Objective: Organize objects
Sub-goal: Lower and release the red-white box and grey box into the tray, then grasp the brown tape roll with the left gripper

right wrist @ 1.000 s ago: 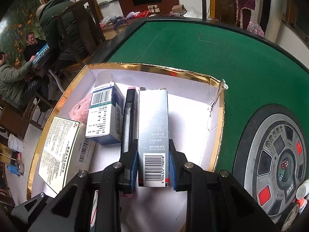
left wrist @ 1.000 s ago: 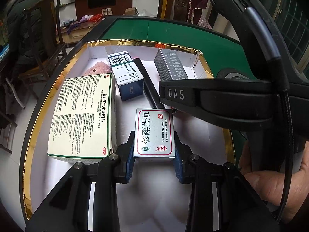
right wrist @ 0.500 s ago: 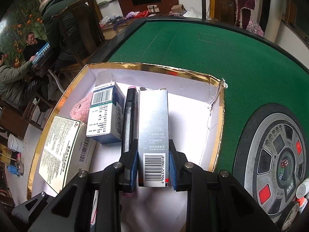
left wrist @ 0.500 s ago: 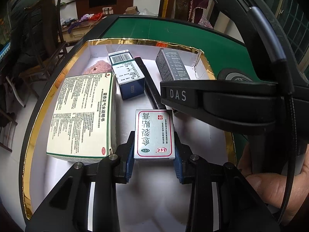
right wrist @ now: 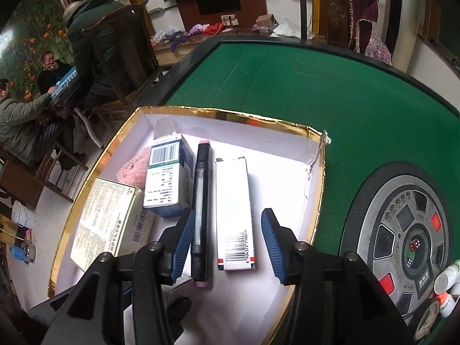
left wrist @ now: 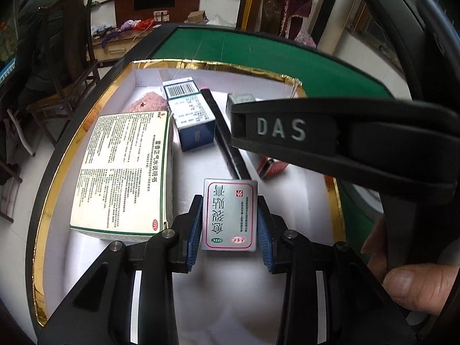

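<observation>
A white, gold-rimmed tray (left wrist: 86,120) (right wrist: 313,201) lies on the green table. My left gripper (left wrist: 229,220) is shut on a small silver box with a red border (left wrist: 229,214), low over the tray floor. In the right wrist view my right gripper (right wrist: 227,243) is opening; its pads stand clear of the long white box with a barcode (right wrist: 234,212), which lies flat in the tray between them. A black marker (right wrist: 200,207) (left wrist: 224,132) lies just left of that box. The right gripper's body (left wrist: 330,141) crosses the left wrist view and hides most of the long box.
Also in the tray: a large white-and-green box (left wrist: 123,172) (right wrist: 103,224) at the left, a blue-and-white box (left wrist: 191,118) (right wrist: 168,178), a pink fuzzy object (left wrist: 149,103) (right wrist: 133,169). A round dice panel (right wrist: 408,244) and small bottles (right wrist: 445,287) sit right of the tray. People sit far left.
The right gripper's jaws have parted from the long white box, which now lies loose in the tray. The left gripper still holds the silver box in the same place.
</observation>
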Available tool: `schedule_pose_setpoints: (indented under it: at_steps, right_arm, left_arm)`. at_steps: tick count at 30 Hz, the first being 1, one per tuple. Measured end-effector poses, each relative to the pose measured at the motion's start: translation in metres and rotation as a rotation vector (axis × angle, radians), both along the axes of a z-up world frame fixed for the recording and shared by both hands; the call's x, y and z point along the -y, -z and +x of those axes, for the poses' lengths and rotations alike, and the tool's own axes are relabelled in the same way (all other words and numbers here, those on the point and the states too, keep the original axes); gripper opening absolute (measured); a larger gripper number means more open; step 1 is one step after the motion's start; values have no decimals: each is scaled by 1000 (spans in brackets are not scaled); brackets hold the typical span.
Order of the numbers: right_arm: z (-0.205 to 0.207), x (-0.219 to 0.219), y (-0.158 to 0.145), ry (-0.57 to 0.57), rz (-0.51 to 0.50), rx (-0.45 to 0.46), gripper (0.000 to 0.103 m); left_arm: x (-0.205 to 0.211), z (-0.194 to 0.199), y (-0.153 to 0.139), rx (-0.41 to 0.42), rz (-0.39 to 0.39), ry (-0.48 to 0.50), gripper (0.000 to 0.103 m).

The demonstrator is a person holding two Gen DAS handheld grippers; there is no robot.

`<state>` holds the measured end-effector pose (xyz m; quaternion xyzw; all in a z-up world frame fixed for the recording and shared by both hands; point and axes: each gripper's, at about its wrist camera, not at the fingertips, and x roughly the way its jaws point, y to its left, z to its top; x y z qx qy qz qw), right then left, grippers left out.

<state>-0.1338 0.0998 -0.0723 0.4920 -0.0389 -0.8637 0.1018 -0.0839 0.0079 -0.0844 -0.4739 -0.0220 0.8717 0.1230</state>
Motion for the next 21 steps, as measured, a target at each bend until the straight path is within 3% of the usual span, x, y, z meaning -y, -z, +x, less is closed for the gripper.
schedule_pose_setpoints:
  at_steps: [9, 16, 21]
  right_arm:
    - [31, -28, -19, 41, -109, -45, 49]
    - [77, -57, -25, 88, -184, -109, 49]
    - [105, -85, -23, 109, -243, -120, 54]
  left_arm:
    - [9, 9, -24, -85, 104, -20, 35]
    - [1, 19, -34, -134, 93, 0, 35]
    - [-7, 26, -36, -173, 69, 17, 35]
